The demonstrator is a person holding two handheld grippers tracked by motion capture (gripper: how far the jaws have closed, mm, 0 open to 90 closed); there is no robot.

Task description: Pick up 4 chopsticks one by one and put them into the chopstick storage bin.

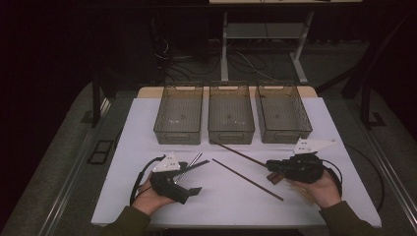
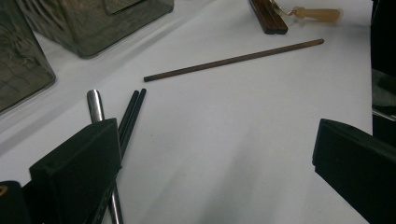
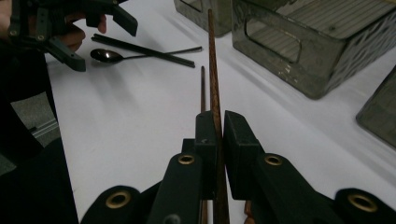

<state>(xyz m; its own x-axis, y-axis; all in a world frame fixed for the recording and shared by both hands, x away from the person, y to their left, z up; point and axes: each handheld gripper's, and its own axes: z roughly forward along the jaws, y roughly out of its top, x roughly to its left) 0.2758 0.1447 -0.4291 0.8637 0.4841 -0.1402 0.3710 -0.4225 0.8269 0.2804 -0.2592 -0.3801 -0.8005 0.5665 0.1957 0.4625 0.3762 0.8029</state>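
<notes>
White table (image 1: pixel 147 118) with three smoky bins (image 1: pixel 231 118) at the back. Right gripper (image 3: pixel 218 128) pinches one brown chopstick (image 3: pixel 212 60), tip near the middle bin; I'd keep it level going in. Left gripper (image 1: pixel 189 179) gapes wide, holding nothing, by the spoon (image 3: pixel 105 56).

Dim room, grey carpet floor (image 1: pixel 59 142), white desk legs (image 1: pixel 224 49) and tangled cables (image 1: pixel 172 54) beyond the surface's far edge.

Spoon (image 2: pixel 95 106) bowl hidden by fingers
</notes>
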